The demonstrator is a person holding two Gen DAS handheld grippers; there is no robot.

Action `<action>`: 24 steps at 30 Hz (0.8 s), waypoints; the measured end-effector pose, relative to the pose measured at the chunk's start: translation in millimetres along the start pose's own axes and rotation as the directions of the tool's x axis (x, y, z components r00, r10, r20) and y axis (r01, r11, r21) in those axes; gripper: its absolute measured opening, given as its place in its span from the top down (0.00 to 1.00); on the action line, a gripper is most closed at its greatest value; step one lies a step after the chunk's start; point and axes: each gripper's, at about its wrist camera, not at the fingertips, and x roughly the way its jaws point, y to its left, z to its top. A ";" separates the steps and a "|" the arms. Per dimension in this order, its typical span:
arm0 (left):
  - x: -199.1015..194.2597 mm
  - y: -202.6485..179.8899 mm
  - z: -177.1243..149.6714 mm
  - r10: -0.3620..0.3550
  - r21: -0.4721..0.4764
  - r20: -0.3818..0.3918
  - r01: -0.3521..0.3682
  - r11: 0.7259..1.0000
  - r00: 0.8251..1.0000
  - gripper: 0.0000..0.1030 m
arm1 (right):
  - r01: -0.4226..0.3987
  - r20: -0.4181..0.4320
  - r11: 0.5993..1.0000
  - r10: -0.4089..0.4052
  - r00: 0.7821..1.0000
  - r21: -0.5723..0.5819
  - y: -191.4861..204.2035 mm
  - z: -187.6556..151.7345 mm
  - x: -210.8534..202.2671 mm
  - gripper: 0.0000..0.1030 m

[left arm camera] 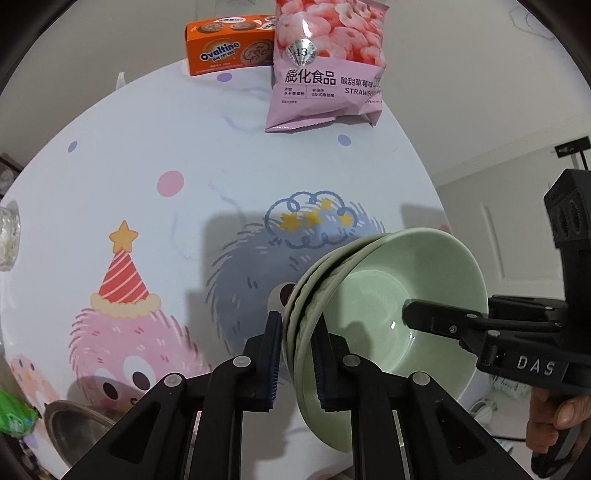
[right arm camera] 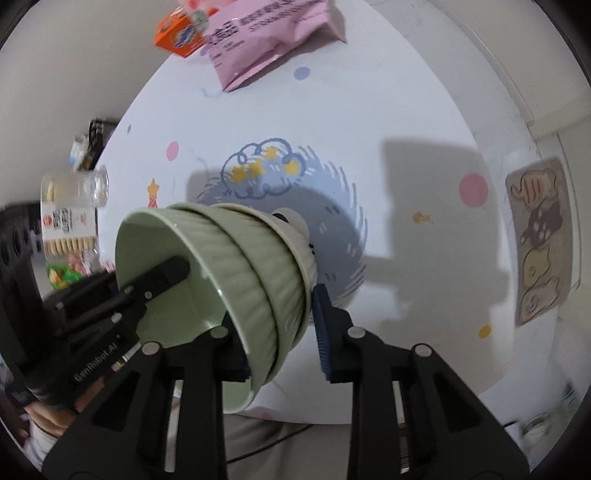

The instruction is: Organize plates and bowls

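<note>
Your left gripper (left arm camera: 295, 360) is clamped tight on the rims of the nested green bowls (left arm camera: 388, 306), one pad outside, one inside. The stack hangs tilted above the cartoon-print tablecloth (left arm camera: 147, 192), mouth turned toward your right side. Your right gripper (right arm camera: 282, 332) straddles the opposite rim: its left pad touches the bowls, its blue right pad stands just clear, so it is not gripping. A pink strawberry snack bag (left arm camera: 325, 66) and an orange Ovaltine box (left arm camera: 229, 44) lie at the far edge.

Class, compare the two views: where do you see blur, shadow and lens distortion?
Left wrist view: sharp print on the pink snack bag, table edge bowed by the fisheye. Right wrist view: bag smeared near the frame edge, hard dark shadows on the tablecloth.
</note>
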 end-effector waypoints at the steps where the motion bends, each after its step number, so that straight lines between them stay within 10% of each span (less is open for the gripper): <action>1: -1.2 -1.3 0.5 0.002 0.005 0.003 -0.002 1.000 1.000 0.86 | 0.022 0.001 1.000 -0.022 1.000 -0.020 3.4 0.3 -0.7 0.77; 11: -0.6 -8.8 3.6 0.029 0.043 0.005 -0.029 0.999 1.000 0.88 | 0.085 -0.023 0.995 -0.087 0.996 -0.057 8.8 1.7 4.0 0.84; 16: 1.9 6.8 2.1 0.085 0.057 0.023 -0.086 0.995 0.996 0.35 | 0.112 -0.050 0.993 -0.115 0.992 -0.048 12.2 3.5 3.8 0.83; 22: 9.8 24.2 0.7 0.020 0.036 0.008 -0.021 0.999 1.000 0.30 | 0.133 -0.066 0.990 -0.136 0.989 -0.041 15.8 7.8 7.7 0.51; 24: 10.4 22.0 -1.1 0.016 0.044 0.013 -0.016 0.999 1.000 0.33 | 0.067 -0.072 0.998 -0.068 0.995 -0.014 10.8 8.1 11.0 0.56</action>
